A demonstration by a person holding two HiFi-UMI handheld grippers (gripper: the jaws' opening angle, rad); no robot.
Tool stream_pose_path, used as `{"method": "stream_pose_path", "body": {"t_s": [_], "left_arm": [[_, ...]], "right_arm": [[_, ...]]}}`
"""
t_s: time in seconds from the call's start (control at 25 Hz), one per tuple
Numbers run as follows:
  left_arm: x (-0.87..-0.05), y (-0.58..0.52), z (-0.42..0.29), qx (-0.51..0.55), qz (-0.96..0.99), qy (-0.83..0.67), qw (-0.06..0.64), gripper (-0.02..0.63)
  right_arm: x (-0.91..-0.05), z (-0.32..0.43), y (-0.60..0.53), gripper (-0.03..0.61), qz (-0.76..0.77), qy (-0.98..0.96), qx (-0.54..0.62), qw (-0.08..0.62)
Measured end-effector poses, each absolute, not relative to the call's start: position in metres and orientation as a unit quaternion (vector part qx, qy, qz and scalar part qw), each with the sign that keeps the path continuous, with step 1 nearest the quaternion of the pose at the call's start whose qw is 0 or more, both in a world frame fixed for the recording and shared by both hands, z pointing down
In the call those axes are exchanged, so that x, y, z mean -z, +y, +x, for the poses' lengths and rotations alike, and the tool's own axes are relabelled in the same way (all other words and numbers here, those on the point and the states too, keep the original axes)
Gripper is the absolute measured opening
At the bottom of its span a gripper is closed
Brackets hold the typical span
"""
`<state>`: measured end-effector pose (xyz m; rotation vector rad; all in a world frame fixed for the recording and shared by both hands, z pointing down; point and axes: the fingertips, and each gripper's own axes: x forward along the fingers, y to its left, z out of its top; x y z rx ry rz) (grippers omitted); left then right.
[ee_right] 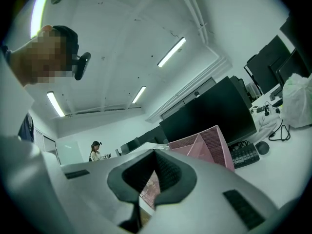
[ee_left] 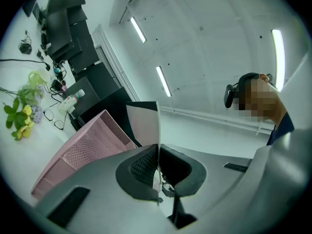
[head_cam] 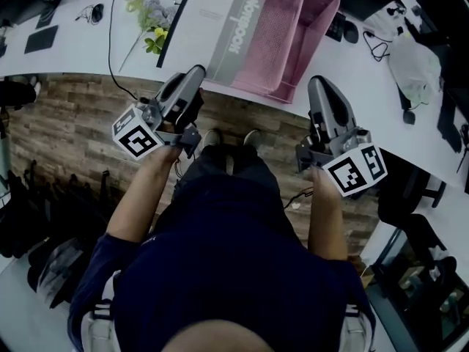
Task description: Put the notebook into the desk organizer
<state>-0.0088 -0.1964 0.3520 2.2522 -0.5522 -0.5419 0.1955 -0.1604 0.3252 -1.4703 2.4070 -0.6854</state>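
The white notebook with a grey title band (head_cam: pixel 212 28) lies across the pink mesh desk organizer (head_cam: pixel 322 17) on the white bench (head_cam: pixel 66 57), its 7 o'clock corner outside the rim. The left tongs (head_cam: pixel 196 72) pinch its near edge, seemingly to steer it in. The right tongs (head_cam: pixel 321 85), at 4 o'clock, are closed and empty. How deep the notebook sits is unclear.

Your white worktop (head_cam: pixel 66 53): wood-plank floor (head_cam: pixel 73 116) below its near edge, dark monitors (ee_right: pixel 209 113) at its back, strip lights (ee_left: pixel 163 80) above.
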Motion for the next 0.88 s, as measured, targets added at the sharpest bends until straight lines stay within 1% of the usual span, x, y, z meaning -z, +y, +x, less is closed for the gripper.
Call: {"method": "stream_pose_path", "body": {"t_s": [0.88], "left_arm": [[-0.416,-0.193,0.006,0.187,0.844,-0.267,0.425,0.034]], "right_arm": [[-0.351,0.187,-0.17,0.005,-0.459,0.843,0.262,0.101]]}}
